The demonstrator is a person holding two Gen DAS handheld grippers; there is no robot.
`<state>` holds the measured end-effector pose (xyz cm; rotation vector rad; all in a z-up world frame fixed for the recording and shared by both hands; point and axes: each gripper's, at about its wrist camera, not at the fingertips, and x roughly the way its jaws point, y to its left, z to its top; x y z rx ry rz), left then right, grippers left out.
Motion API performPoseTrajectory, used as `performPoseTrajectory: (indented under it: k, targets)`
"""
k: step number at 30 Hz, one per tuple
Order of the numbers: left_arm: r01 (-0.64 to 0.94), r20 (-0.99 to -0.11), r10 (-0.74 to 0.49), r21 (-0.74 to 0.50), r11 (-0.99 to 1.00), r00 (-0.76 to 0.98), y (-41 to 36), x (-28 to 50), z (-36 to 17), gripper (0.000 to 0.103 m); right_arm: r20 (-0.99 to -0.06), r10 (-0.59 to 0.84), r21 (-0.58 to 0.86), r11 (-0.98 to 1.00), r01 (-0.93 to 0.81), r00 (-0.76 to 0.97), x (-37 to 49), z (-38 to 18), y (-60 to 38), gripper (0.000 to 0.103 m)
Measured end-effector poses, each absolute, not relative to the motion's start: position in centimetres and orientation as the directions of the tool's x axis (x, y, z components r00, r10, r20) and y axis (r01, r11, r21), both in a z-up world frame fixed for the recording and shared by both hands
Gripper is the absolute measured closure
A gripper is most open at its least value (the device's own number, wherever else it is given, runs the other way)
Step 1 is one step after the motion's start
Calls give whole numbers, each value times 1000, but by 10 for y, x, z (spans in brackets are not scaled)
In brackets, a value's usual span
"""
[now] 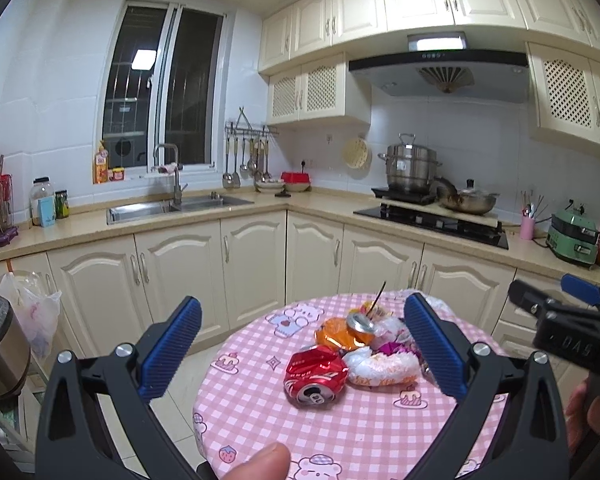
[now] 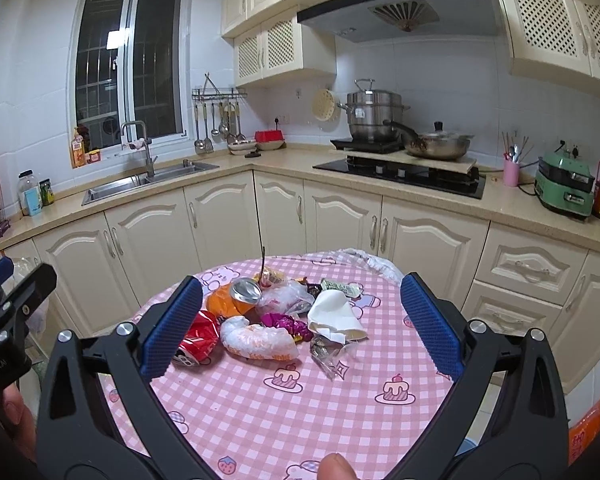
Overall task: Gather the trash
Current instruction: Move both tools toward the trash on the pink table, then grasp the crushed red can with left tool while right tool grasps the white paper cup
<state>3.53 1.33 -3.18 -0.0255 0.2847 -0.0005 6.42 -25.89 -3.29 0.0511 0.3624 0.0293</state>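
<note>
A pile of trash lies on a round table with a pink checked cloth [image 1: 340, 432] [image 2: 280, 416]. It holds a crushed red can [image 1: 315, 374] [image 2: 196, 340], a crushed orange can [image 1: 346, 330] [image 2: 236, 296], a white-and-orange plastic wrapper [image 1: 380, 366] [image 2: 260, 342], a purple foil wrapper [image 2: 286, 324] and a crumpled white paper cup [image 2: 334, 312]. My left gripper [image 1: 300, 356] is open, held above the near side of the pile. My right gripper [image 2: 300, 328] is open, also above the pile. Both are empty.
Kitchen cabinets and a countertop [image 1: 204, 216] with a sink [image 1: 172, 206] and a stove [image 1: 432, 216] run behind the table. A metal bin [image 1: 0, 344] with a plastic bag [image 1: 32, 312] stands on the left. An orange packet [image 2: 588, 428] lies low on the right.
</note>
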Motion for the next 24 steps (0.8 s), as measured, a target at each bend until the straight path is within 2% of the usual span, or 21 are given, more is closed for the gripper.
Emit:
performPoseTrajectory:
  k: [8, 14, 18, 24]
  targets:
    - [39, -440, -24, 24, 999, 898, 8, 96, -94, 4, -445, 13, 60, 998, 15, 895, 104, -69, -273, 6]
    - [110, -551, -25, 121, 987, 834, -13, 144, -155, 4, -513, 2, 70, 997, 40, 858, 134, -99, -288, 6]
    - [146, -582, 10, 219, 965, 813, -30, 168, -182, 4, -554, 4, 82, 995, 50, 833, 150, -116, -298, 6]
    - [117, -612, 117, 329, 937, 782, -36, 208, -206, 4, -607, -7, 85, 994, 74, 794, 174, -137, -310, 6]
